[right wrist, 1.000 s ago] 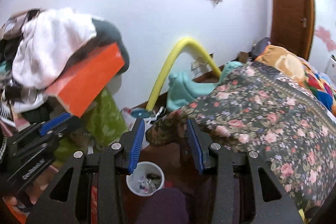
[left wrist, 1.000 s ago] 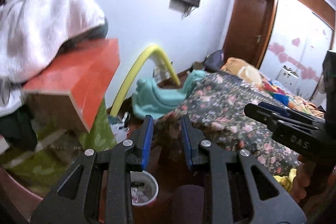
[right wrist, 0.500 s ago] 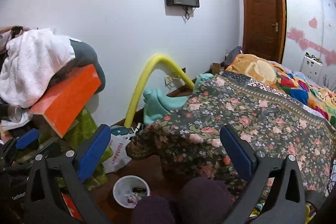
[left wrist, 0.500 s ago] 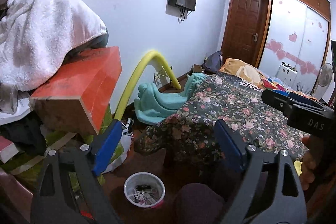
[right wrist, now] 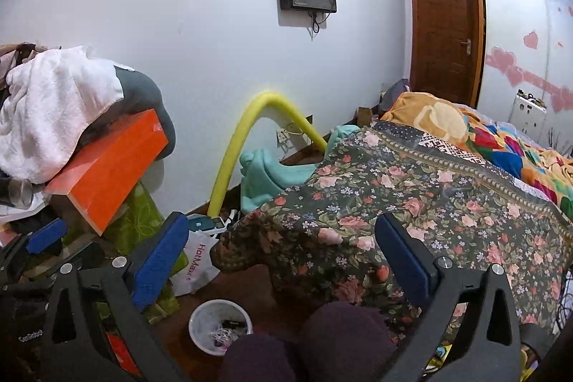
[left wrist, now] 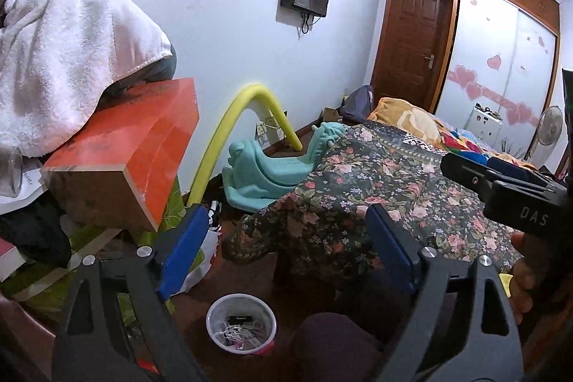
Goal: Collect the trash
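Both tools have just been spreading their jaws: a second ago each pair of blue pads stood close together, and now the left gripper (left wrist: pixel 283 246) and the right gripper (right wrist: pixel 283 253) both stand wide apart with nothing between the pads, grasping nothing. The view has also cleared since then; the earlier frames were smeared and tilted, while now the room sits level and sharp, with the wall screens and the wooden door in full sight. The task's thing, a small white bin (left wrist: pixel 241 323) with a reddish rim at its near edge, stands on the dark floor below and just ahead of the left gripper's pads, nearer its left finger; from the right gripper it lies low and to the left, under the left pad (right wrist: pixel 220 326). Inside it lie tangled white cords, a small black piece and scraps of paper. A floral bedspread (left wrist: pixel 376 199) hangs ahead of both tools, beyond the bin.
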`<state>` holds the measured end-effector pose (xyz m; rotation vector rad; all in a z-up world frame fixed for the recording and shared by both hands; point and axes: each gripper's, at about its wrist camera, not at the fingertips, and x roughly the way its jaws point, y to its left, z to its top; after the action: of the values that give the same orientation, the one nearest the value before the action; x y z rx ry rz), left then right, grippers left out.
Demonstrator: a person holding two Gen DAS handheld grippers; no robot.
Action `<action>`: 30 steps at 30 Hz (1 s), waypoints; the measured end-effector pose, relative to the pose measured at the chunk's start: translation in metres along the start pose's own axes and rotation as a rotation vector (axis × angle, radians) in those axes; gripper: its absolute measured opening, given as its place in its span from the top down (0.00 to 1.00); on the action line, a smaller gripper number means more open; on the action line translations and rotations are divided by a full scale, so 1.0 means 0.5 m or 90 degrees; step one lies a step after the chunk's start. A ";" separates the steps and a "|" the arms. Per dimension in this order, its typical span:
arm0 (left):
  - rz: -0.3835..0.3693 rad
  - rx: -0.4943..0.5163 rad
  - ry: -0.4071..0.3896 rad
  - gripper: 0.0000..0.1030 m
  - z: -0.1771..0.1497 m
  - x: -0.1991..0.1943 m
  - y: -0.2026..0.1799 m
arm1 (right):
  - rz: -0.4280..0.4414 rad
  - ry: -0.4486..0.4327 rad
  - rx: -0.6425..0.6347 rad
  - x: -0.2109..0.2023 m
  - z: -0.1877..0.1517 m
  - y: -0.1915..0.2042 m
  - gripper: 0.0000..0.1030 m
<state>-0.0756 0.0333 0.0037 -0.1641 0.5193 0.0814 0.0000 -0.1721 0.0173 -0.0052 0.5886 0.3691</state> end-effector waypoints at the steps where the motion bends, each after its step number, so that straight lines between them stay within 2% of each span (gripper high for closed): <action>1: -0.002 -0.001 0.001 0.13 0.001 0.001 0.000 | -0.002 0.000 -0.001 0.000 0.000 -0.001 0.00; 30: -0.004 0.002 0.019 0.13 0.002 0.018 0.000 | -0.001 0.012 0.022 0.004 0.000 -0.014 0.00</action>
<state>-0.0674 0.0336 -0.0001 -0.1642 0.5484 0.0713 0.0039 -0.1777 0.0155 0.0233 0.6134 0.3579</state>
